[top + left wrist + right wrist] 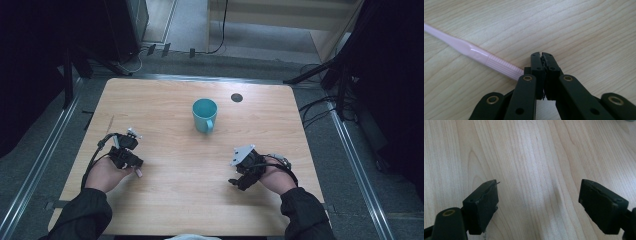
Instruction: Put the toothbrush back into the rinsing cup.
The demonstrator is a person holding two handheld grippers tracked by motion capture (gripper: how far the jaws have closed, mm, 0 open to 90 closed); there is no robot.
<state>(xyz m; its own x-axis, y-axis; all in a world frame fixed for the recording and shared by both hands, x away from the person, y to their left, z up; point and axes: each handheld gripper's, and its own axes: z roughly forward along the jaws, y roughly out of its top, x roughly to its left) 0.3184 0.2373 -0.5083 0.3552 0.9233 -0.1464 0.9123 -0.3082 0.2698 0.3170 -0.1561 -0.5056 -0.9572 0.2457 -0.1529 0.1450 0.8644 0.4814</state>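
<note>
Near the person's edge of the table (190, 200), two dark sleeves came in from below, each hand holding a gripper. The left gripper (542, 55) had its jaws pressed together. A pale pink toothbrush (477, 56) ran out from the left side of those jaws across the wood, its ribbed grip meeting them, so the jaws appeared clamped on its end; its head could not be seen. In the high view the same gripper (131, 146) sat at the table's left, with a short pink stub showing just below it. The right gripper (537, 205) stood wide open with nothing between its jaws, only bare wood. In the high view it (239, 175) rested at the table's right, well apart from the left one, a grey plate on top.

Nothing lay between the two grippers. Farther off, near the table's middle, a teal mug (204, 115) stood upright, handle toward the person, well apart from both grippers. Beyond it a small dark round port (236, 97) sat in the tabletop.

The table was light wood grain. Around it lay grey floor with metal rails, cables, black stands and dark curtains at both sides.
</note>
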